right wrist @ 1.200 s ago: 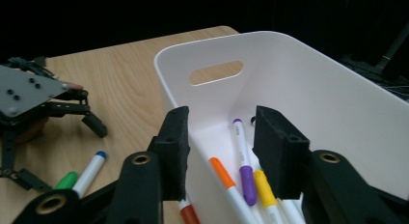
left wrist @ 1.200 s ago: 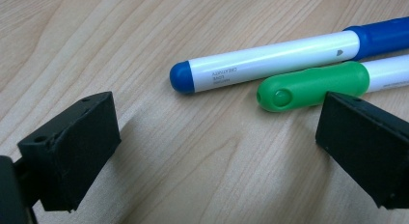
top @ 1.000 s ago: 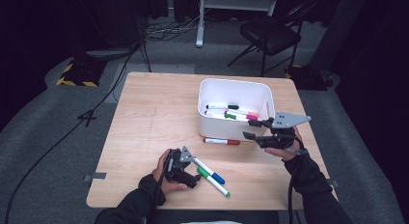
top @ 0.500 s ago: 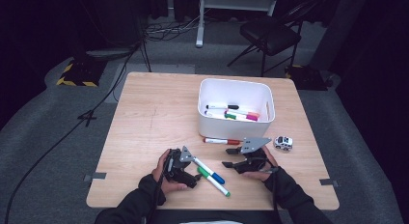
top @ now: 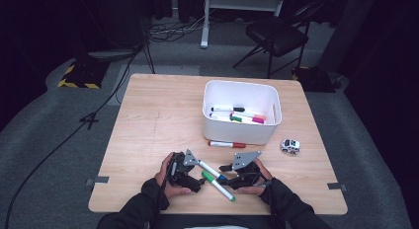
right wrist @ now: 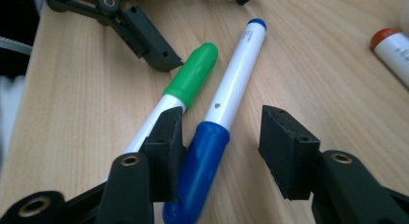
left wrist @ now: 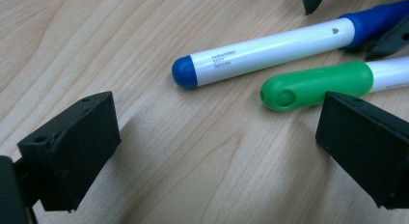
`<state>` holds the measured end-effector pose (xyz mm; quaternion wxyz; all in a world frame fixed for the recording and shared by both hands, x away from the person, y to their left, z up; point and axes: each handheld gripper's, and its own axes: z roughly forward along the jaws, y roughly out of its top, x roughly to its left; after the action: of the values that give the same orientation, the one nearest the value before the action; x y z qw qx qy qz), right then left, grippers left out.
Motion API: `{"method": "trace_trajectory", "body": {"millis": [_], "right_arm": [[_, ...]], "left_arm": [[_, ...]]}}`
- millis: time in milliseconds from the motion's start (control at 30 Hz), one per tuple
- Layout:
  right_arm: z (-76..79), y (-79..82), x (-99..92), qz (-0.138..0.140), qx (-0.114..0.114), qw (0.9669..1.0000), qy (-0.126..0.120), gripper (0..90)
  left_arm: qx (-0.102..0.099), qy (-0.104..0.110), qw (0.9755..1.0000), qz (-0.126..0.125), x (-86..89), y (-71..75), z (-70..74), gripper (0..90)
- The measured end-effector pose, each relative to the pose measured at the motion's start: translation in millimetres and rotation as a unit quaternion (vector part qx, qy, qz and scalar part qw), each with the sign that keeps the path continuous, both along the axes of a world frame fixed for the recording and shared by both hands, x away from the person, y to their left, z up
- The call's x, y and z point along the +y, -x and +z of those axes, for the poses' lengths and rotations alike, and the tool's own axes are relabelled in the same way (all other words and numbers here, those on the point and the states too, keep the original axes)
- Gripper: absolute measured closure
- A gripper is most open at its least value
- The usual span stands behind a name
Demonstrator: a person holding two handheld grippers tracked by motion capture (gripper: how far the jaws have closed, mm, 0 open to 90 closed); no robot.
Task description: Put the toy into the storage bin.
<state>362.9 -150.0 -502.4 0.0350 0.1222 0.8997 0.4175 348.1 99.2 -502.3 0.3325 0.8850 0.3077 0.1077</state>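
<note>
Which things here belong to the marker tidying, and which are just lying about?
In the job: blue marker between the right gripper's closing jaws, not yet pinched; green marker; red marker; white bin; left gripper, open.

Lying about: toy car, folding chair.

Blue-capped white marker (right wrist: 226,108) lying flat on table, beside green-capped marker (right wrist: 185,86), nearly touching

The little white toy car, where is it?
In the high view, the little white toy car sits on the wooden table, on its right side, just right of the white plastic bin.
</note>
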Motion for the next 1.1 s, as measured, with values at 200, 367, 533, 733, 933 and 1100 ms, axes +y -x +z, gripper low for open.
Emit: {"method": "trace_trajectory", "body": {"millis": [200, 367, 533, 733, 933, 1100], "right_arm": [[0.7, -0.7, -7.1, -0.006, -0.021, 0.9997, 0.007, 71.9], [1.4, -2.0, -17.3, -0.01, -0.02, 0.9997, 0.008, 74.4], [2.8, -6.9, -35.3, -0.026, -0.014, 0.9995, 0.01, 74.6], [18.2, -7.8, -55.6, -0.046, -0.033, 0.9983, -0.009, 74.7], [45.6, -3.9, -72.6, -0.05, -0.059, 0.9963, -0.038, 74.7], [66.8, -2.0, -83.8, -0.052, -0.075, 0.9938, -0.064, 74.7]], "left_arm": [[0.0, 0.001, 1.0, 0.0, -0.1, 0.1, -0.1, 1.8], [0.001, 0.001, 1.0, 0.0, -0.1, 0.1, 0.0, 1.8], [0.0, 0.0, 1.0, 0.0, 0.0, 0.0, 0.0, 1.8], [0.0, 0.0, 1.0, 0.0, 0.0, 0.0, 0.1, 1.8], [0.002, 0.001, 1.0, -0.001, -0.2, -0.2, -0.2, 1.8], [0.003, 0.0, 1.0, -0.001, -0.3, -0.4, 0.0, 1.7]]}}
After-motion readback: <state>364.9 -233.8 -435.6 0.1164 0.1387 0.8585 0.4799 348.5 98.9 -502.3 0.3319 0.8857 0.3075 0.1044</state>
